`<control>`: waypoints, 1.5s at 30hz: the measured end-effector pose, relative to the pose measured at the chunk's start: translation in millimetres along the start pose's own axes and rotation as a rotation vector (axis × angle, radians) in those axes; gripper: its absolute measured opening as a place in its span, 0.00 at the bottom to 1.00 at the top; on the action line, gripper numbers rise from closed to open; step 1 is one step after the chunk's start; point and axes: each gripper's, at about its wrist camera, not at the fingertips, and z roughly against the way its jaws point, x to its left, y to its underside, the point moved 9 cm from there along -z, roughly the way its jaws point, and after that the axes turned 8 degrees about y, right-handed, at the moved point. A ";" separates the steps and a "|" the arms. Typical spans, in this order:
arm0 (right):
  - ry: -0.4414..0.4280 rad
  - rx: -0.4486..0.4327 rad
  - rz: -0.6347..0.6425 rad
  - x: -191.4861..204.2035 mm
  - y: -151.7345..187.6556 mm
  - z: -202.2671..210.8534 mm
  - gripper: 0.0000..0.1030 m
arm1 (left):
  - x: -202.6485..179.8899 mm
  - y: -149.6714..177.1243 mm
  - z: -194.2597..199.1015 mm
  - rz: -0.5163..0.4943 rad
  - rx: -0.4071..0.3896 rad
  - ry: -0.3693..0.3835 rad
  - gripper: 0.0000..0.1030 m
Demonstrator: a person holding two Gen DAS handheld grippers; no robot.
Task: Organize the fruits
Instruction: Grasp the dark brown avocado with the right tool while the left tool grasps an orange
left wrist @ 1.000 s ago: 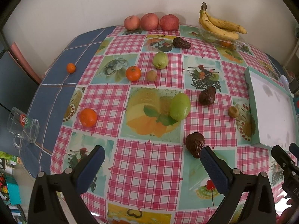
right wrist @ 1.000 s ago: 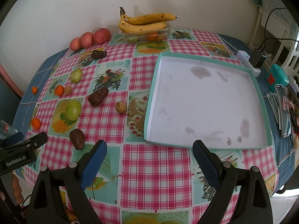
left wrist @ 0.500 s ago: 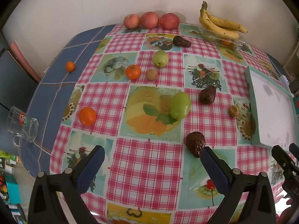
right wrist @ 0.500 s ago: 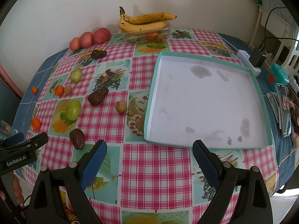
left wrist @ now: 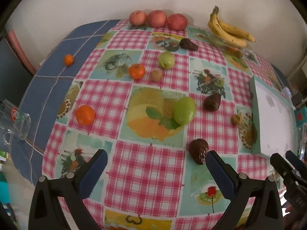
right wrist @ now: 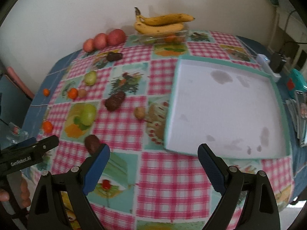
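Fruits lie scattered on a checked tablecloth. In the left wrist view a dark avocado [left wrist: 198, 150] sits just ahead of my open left gripper [left wrist: 156, 160], touching its right fingertip line. Farther off lie a green mango [left wrist: 184, 110], another avocado [left wrist: 212, 102], an orange [left wrist: 85, 114], a tangerine [left wrist: 136, 71] and a green pear [left wrist: 166, 59]. My right gripper [right wrist: 153, 153] is open and empty, in front of the white tray [right wrist: 272, 80]; the near avocado [right wrist: 92, 143] is by its left finger. Nothing lies in the tray.
Three red apples [left wrist: 157, 18] and a banana bunch [left wrist: 229, 30] on a clear container stand at the back by the wall. A glass mug [left wrist: 14, 120] is at the left table edge. A power strip [right wrist: 266, 65] and phones [right wrist: 301, 115] lie right of the tray.
Both grippers have moved slightly forward and lower over the table; the right one has swung left, so the near avocado now sits by its left finger. Both stay open.
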 end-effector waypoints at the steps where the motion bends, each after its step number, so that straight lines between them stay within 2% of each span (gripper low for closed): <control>1: -0.005 -0.002 0.002 2.9 -1.6 -0.2 0.90 | 3.3 -3.0 1.9 -0.005 -0.013 -0.006 1.00; 8: -0.034 0.020 0.034 25.9 -12.8 -9.4 0.90 | 28.2 -32.2 20.4 -0.080 -0.114 0.022 1.00; 13: -0.041 0.071 0.092 53.7 -15.6 -23.7 0.90 | 60.1 -55.9 28.0 -0.172 -0.148 -0.019 1.00; 17: -0.058 0.131 0.140 81.0 -14.3 -39.0 0.90 | 90.8 -61.2 21.7 -0.196 -0.097 -0.086 1.00; 21: -0.063 0.197 0.169 104.6 -8.8 -58.4 0.90 | 114.5 -58.2 2.7 -0.138 0.018 -0.036 1.00; 27: -0.024 0.278 0.250 127.6 6.4 -84.8 0.90 | 125.5 -50.3 -29.0 -0.136 0.104 -0.019 1.00; 35: 0.031 0.347 0.296 133.6 26.9 -112.7 0.90 | 131.3 -36.8 -77.6 -0.129 0.226 -0.014 1.00; 39: 0.061 0.331 0.310 135.7 28.7 -119.2 0.90 | 131.8 -30.5 -94.2 -0.137 0.263 -0.009 1.00; 42: 0.066 0.323 0.305 140.4 27.0 -122.4 0.91 | 130.1 -34.4 -95.2 -0.146 0.243 0.003 1.00; 44: 0.061 0.324 0.296 141.4 25.7 -123.0 0.94 | 128.4 -34.4 -95.4 -0.149 0.236 0.006 1.00; 45: 0.055 0.328 0.288 141.6 27.0 -123.9 0.99 | 127.4 -34.2 -95.0 -0.149 0.227 0.007 1.00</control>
